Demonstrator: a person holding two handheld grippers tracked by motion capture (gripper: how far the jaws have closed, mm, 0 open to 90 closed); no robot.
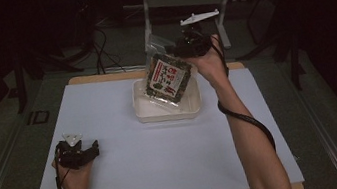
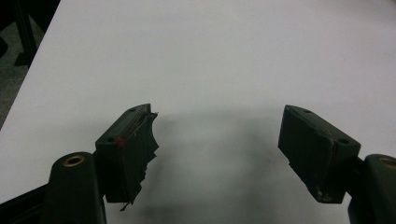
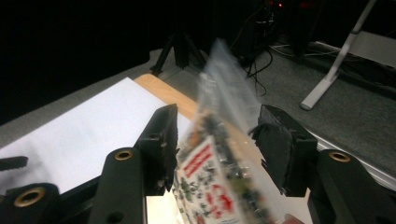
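Over the white tray, right gripper stands half open around the snack packet.

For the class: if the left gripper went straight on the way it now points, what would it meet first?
Probably the white table surface: the left gripper points low across it, fingers open with nothing between them, and no object lies ahead.

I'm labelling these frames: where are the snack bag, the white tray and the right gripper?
snack bag (image 1: 168, 78), high view, printed front.
white tray (image 1: 167, 114), high view, near rim.
right gripper (image 3: 217, 140), right gripper view, between its fingers.
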